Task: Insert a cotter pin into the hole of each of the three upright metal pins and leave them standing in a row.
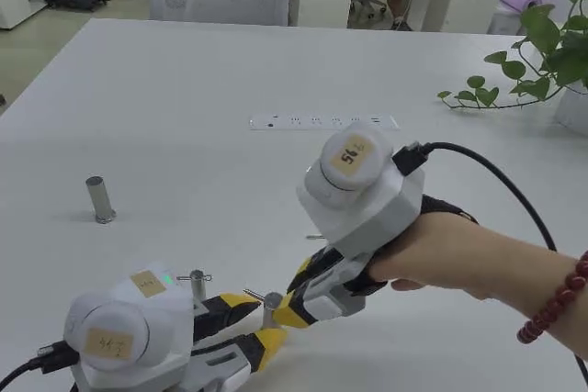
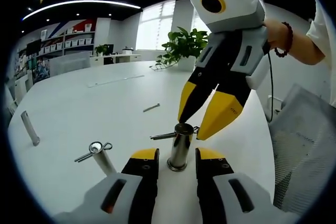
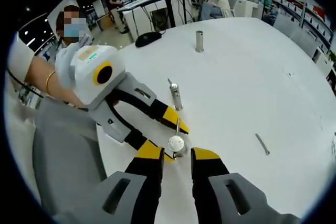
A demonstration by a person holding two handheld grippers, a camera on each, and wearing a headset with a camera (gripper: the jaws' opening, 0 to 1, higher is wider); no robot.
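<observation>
**A:** Why are the left tongs (image 2: 177, 157) sat so low?

**B:** Looks like bracing, tbh. The jaws are spread, one on each side of the middle metal pin (image 2: 179, 148) at bottom centre of the left gripper view. A sliver of gap can be seen on both sides, so it's fenced in rather than squeezed. Probably so it can't be tipped while the cotter pin (image 2: 164, 136) is worked through its hole.

**A:** And the right tongs (image 3: 177, 155)?

**B:** Angled down steeply from the upper right, tips straddling the pin's top, where the cotter pin's looped end sits. Whether that loop is actually pinched can't be told. The legs can be seen poking out the far side, so it's judged mostly through.

**A:** Hand pose?

**B:** In the head view the hand (image 1: 441, 259) is wrapped round the body of the right tongs, nose aimed lower left. The left tongs are laid almost flat along the desk (image 1: 230, 71).

**A:** Rest of the row?

**B:** A pinned one (image 2: 98, 150) is seen just left. A bare pin (image 2: 29, 127) is stood far left, well apart. A spare cotter pin (image 2: 151, 108) is lying mid-frame.
</observation>
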